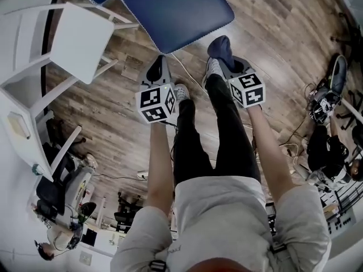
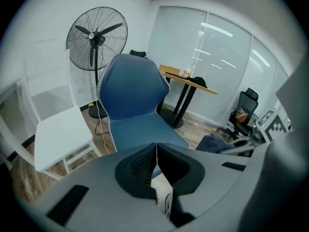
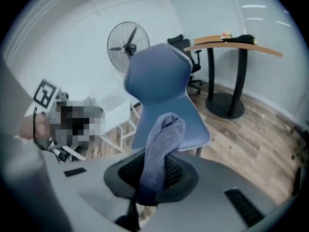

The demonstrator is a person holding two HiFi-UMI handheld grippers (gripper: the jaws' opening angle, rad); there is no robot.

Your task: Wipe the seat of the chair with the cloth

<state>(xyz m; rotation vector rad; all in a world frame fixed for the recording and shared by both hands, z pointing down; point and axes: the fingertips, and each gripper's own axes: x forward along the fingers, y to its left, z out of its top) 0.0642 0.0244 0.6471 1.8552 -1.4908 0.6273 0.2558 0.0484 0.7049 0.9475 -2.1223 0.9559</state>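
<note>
The cloth (image 3: 161,144) is held bunched and upright in the right tongs (image 3: 153,175), whose jaws are closed on its lower part; the blue seat (image 1: 170,10) of the chair (image 2: 130,88) lies just to the far side of it, with its near edge running left to right across the line of the tongs; the coming move is therefore judged to be forward and down onto the seat; the left tongs (image 2: 155,151) are pressed together on nothing, about as near the seat's near corner; a white chair (image 1: 79,38) stands apart at the left.
</note>
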